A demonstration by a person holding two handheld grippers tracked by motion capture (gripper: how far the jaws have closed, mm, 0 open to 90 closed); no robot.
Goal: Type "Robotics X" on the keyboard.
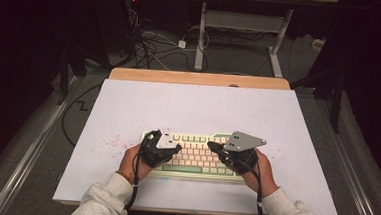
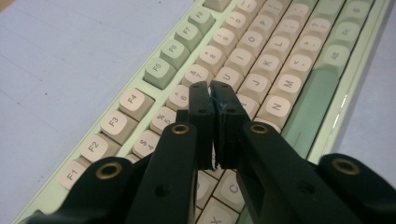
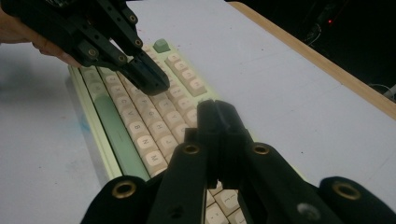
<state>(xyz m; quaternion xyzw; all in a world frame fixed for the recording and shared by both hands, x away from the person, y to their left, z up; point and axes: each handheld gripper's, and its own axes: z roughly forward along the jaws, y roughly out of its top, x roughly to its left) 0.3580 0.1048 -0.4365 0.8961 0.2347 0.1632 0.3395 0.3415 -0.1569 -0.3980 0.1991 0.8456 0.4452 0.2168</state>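
Green-framed keyboard (image 1: 195,155) lay under both your grippers, left (image 2: 212,91) and right (image 3: 215,108), fingers together, empty. You seemed mid-typing; next press called for one tip on one key.

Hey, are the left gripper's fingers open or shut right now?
Shut. The left gripper has its fingers pressed together, empty, just above the keyboard.

On the desk (image 1: 128,103), toward the near edge and about centred: keyboard (image 1: 195,155). Above its left end, left gripper (image 1: 175,148); above its right end, right gripper (image 1: 211,147), tips facing inward. Behind the desk, on the floor: cables (image 1: 152,45), another desk's legs (image 1: 200,38).
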